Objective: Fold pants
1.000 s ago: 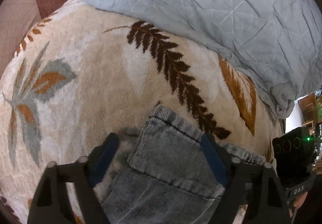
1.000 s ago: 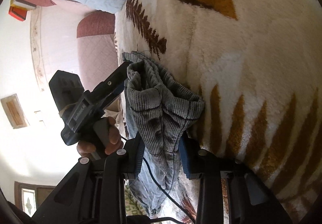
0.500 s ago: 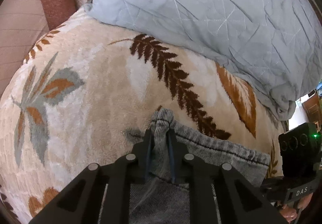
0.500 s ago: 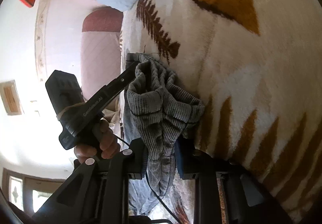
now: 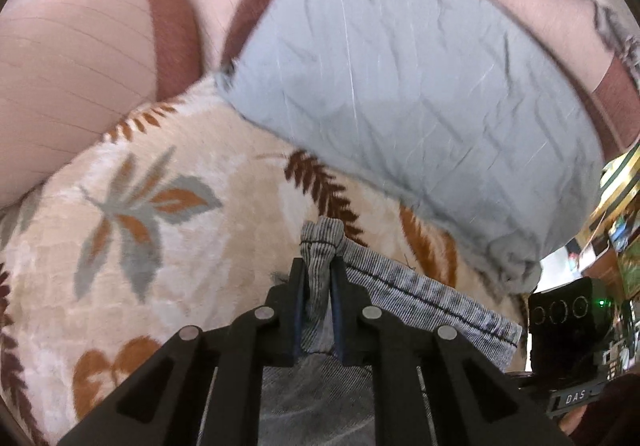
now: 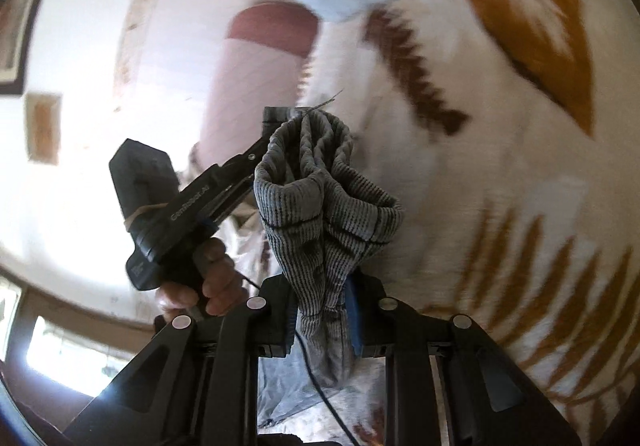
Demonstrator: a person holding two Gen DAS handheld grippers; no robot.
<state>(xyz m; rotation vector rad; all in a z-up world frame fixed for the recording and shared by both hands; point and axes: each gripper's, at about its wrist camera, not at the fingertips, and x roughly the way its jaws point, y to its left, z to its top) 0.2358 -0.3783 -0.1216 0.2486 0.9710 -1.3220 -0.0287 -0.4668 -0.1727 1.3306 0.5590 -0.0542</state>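
The grey corduroy pants [image 5: 424, 300] lie on a cream blanket, with one hemmed edge stretched between my two grippers. My left gripper [image 5: 319, 288] is shut on a bunched corner of that edge, which pokes up past its fingertips. In the right wrist view my right gripper [image 6: 322, 310] is shut on a thick bunch of the pants [image 6: 320, 205], which rises above its blue pads. There the left gripper [image 6: 276, 119], held by a hand [image 6: 208, 278], pinches the far corner of the same fabric. The right gripper's black body [image 5: 568, 310] shows at the right of the left wrist view.
The cream blanket [image 5: 180, 246] has brown, orange and grey leaf patterns. A wrinkled blue-grey pillow [image 5: 400, 77] lies behind the pants. A pink and maroon padded headboard [image 5: 100, 57] stands beyond it. Shelves with clutter [image 5: 616, 230] are at the far right.
The left jaws went from wide open around the pants corner to shut on it. Both grippers have risen with the fabric, and both views have tilted up.
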